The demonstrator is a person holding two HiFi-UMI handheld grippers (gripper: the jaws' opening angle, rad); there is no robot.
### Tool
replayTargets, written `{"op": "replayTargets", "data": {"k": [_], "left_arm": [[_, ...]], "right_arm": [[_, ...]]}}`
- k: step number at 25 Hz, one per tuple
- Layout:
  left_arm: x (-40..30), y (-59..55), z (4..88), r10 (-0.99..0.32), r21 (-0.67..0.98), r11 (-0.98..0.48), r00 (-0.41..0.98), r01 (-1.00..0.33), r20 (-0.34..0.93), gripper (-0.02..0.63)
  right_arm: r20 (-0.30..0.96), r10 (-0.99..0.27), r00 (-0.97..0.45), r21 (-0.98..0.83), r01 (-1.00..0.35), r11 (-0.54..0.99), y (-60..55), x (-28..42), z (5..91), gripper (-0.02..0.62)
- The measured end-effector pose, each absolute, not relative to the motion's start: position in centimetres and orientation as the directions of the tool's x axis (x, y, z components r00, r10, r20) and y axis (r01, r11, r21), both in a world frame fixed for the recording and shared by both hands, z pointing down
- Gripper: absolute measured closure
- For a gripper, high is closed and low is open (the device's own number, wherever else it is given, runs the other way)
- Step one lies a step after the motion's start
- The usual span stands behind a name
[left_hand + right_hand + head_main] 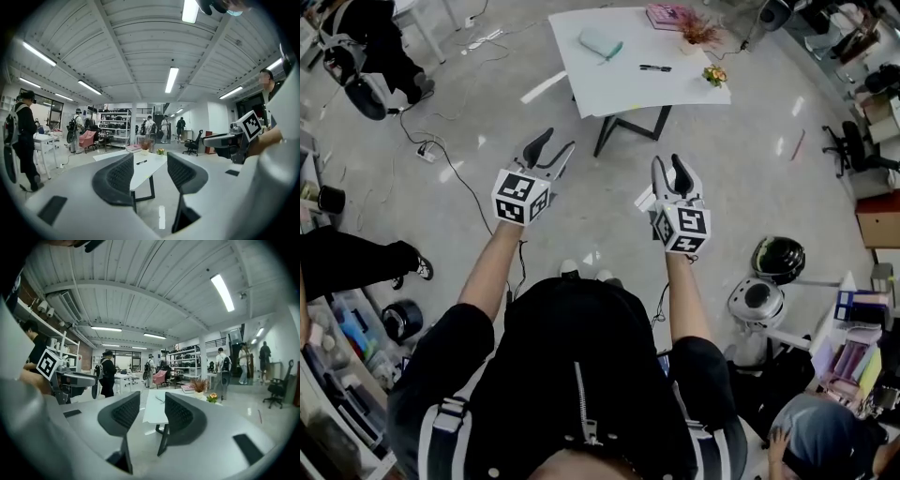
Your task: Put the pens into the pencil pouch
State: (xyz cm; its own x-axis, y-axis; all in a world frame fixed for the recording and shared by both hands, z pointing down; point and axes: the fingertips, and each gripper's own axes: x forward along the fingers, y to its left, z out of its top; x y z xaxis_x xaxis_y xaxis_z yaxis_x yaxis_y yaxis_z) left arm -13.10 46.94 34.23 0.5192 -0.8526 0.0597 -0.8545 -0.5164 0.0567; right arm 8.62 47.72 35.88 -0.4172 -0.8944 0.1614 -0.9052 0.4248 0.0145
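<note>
Far ahead on the white table (619, 94) lie the black pen (655, 67) and the pouch (598, 42). Both left gripper (558, 142) and right gripper (669, 167) gape empty, well apart from them. Best step closer first, then square one gripper across the pen.

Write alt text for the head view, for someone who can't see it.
Seen from above, a person in black holds the left tool and right tool out over a grey floor, both open and empty. Ahead stands a white table with a pale pencil pouch, a black pen, a pink book and small flowers.
</note>
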Motion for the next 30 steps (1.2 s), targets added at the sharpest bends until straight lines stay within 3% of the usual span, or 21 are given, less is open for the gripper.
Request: {"op": "replayTargets", "data": {"k": [4, 19, 30], "left_arm": [[-13.8, 47.1, 34.6, -0.852, 0.069, -0.516, 0.52, -0.854, 0.061, 0.353], [-14.2, 44.3, 35.8, -0.84, 0.097, -0.528, 0.536, -0.844, 0.084, 0.353], [-13.1, 37.0, 36.0, -0.836, 0.09, -0.531, 0.539, -0.842, 0.106, 0.353]], "right_arm": [[0.16, -0.897, -0.413, 0.032, -0.906, 0.423, 47.7, 8.1, 36.0, 0.391], [0.196, -0.906, -0.376, -0.013, -0.924, 0.381, 46.3, 8.4, 37.5, 0.388], [0.204, -0.898, -0.39, -0.033, -0.92, 0.392, 38.5, 9.1, 38.0, 0.39]]}}
